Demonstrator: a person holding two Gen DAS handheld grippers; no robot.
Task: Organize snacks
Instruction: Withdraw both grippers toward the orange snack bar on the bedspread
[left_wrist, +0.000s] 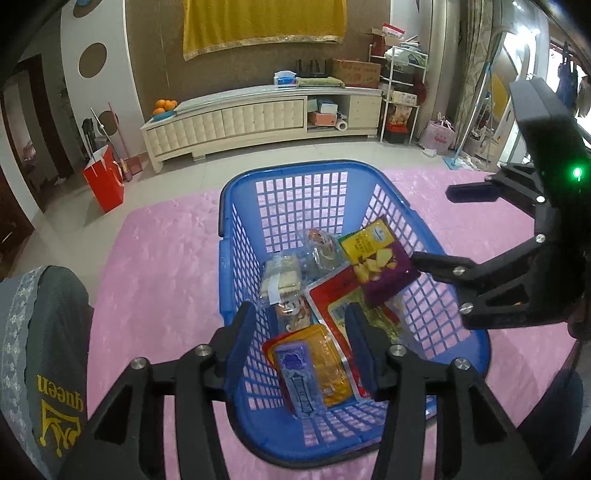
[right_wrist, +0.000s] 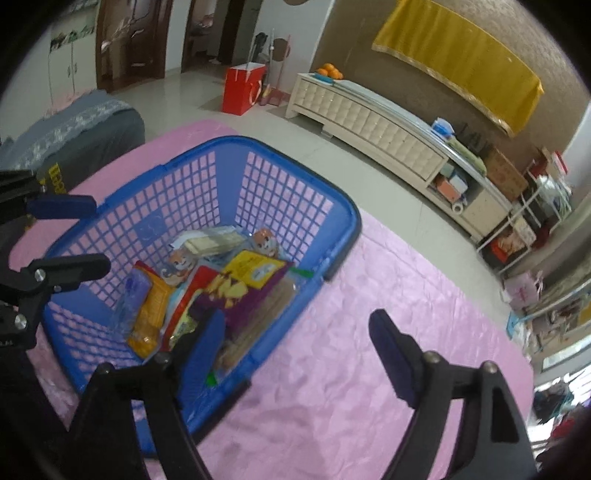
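A blue plastic basket (left_wrist: 236, 266) stands on a pink cloth and holds several snack packets. A purple and yellow chip packet (left_wrist: 380, 262) leans on its right wall; it also shows in the right wrist view (right_wrist: 240, 284). A yellow and blue packet (left_wrist: 314, 365) lies near the front, with a red packet (left_wrist: 332, 291) beside it. My left gripper (left_wrist: 301, 314) is open and empty over the basket's near end. My right gripper (right_wrist: 295, 325) is open and empty, straddling the basket's (right_wrist: 332, 206) right rim; it also shows in the left wrist view (left_wrist: 432, 225).
A pink cloth (left_wrist: 155, 266) covers the surface. A grey folded garment (left_wrist: 48, 332) lies to the left. On the floor beyond stand a red paper bag (left_wrist: 105, 181) and a long cream cabinet (left_wrist: 258, 118).
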